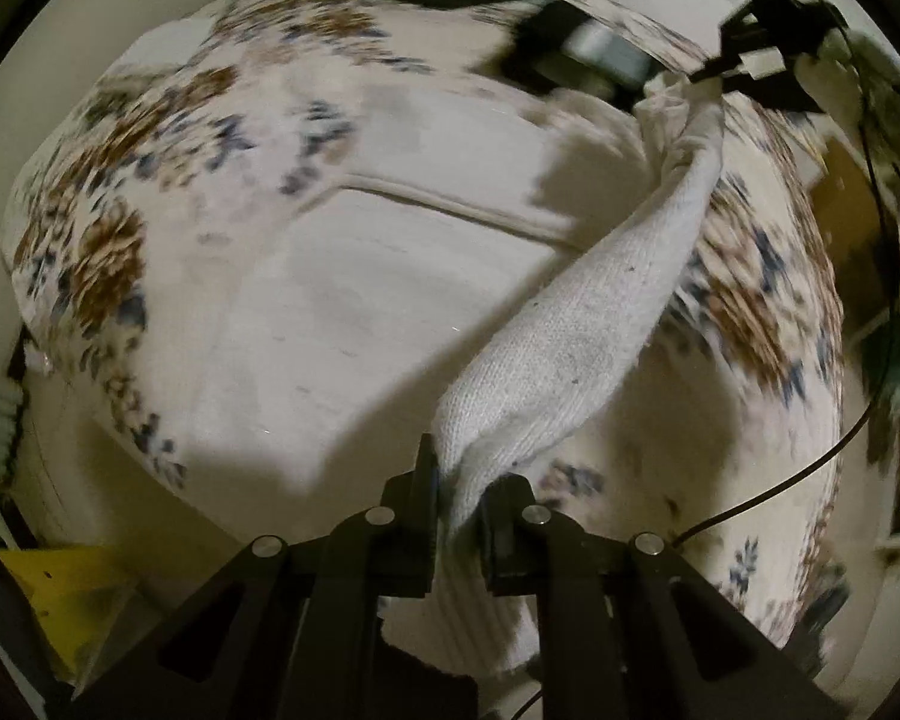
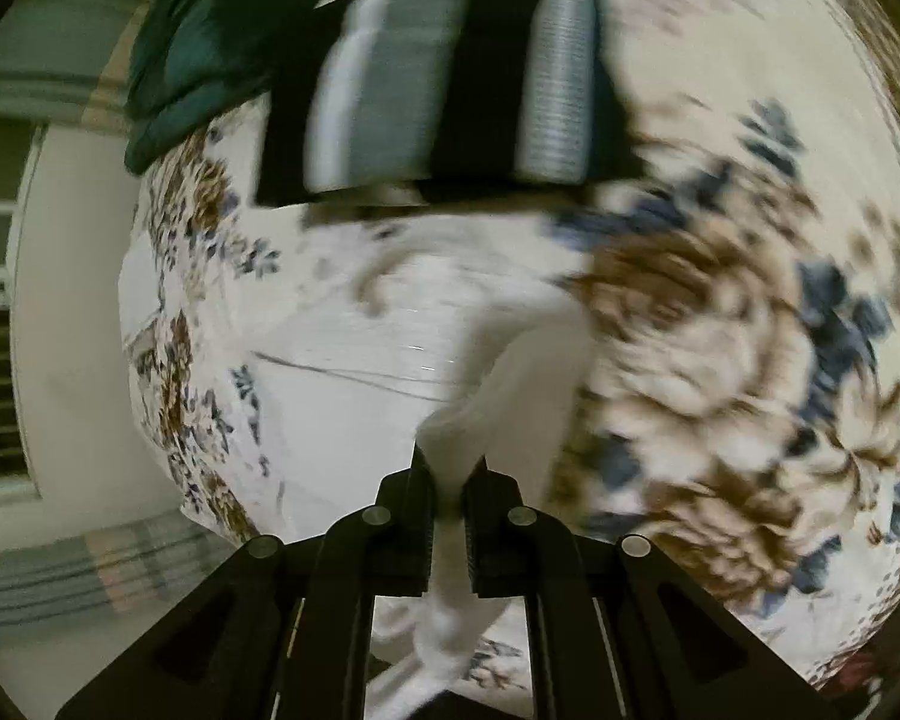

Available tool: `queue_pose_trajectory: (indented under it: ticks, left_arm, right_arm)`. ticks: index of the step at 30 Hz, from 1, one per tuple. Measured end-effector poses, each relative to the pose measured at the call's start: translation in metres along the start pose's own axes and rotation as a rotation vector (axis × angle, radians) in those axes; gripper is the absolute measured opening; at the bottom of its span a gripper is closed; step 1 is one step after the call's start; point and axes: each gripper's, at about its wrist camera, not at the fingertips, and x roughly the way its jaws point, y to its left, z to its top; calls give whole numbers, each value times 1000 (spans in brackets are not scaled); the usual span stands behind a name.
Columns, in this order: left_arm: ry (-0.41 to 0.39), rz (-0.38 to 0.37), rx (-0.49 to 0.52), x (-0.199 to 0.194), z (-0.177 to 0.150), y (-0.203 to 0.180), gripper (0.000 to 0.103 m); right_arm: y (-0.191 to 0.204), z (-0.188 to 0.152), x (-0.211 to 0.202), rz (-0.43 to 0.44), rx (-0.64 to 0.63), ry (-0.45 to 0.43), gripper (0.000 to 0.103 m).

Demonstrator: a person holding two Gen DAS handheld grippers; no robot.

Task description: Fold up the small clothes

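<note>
While the left gripper and the right gripper are each clamped almost closed on opposite ends of the white knitted sock, stretched in the air above the floral bedspread, keep it taut and lower both ends together. Mind the striped black-and-grey folded garment at twelve o'clock and the dark green cloth at eleven.

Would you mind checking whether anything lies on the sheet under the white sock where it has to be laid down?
Nothing visible: the white sock hangs between left gripper and right gripper over bare floral sheet; the striped garment lies farther back.
</note>
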Motion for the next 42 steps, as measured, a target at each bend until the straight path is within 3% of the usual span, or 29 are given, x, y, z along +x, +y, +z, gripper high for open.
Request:
queue_pose_trajectory:
  ticks: [4,11,15,20,25,27,29,32,37,42]
  left_arm:
    - [11,-32,-112,6,20,66,8]
    - [67,-56,-231,49,28,160,8]
    - [106,-78,-291,73,17,192,8]
    - [156,-88,-285,100,3,209,12]
    - [197,-138,-321,109,-4,226,17]
    - [192,-174,-372,102,-10,241,20]
    - [187,-185,-419,94,-18,255,24]
    - [194,-196,-458,89,-26,269,24]
    - [248,-187,-450,99,-26,272,24]
    - [284,-194,-385,112,-16,256,24]
  right_arm:
    - [84,14,39,-45,-51,4,8]
    - [225,35,156,-202,-187,40,8]
    - [255,33,212,-277,-212,79,8]
    - [276,24,263,-360,-239,91,8]
    - [275,19,278,-388,-274,111,13]
    - [269,14,269,-335,-270,139,30]
    - [259,4,251,-279,-250,139,56]
    - [237,-22,215,-232,-252,96,64]
    - [166,-110,178,-208,-181,112,66]
    - [79,-241,197,-144,-1,294,66]
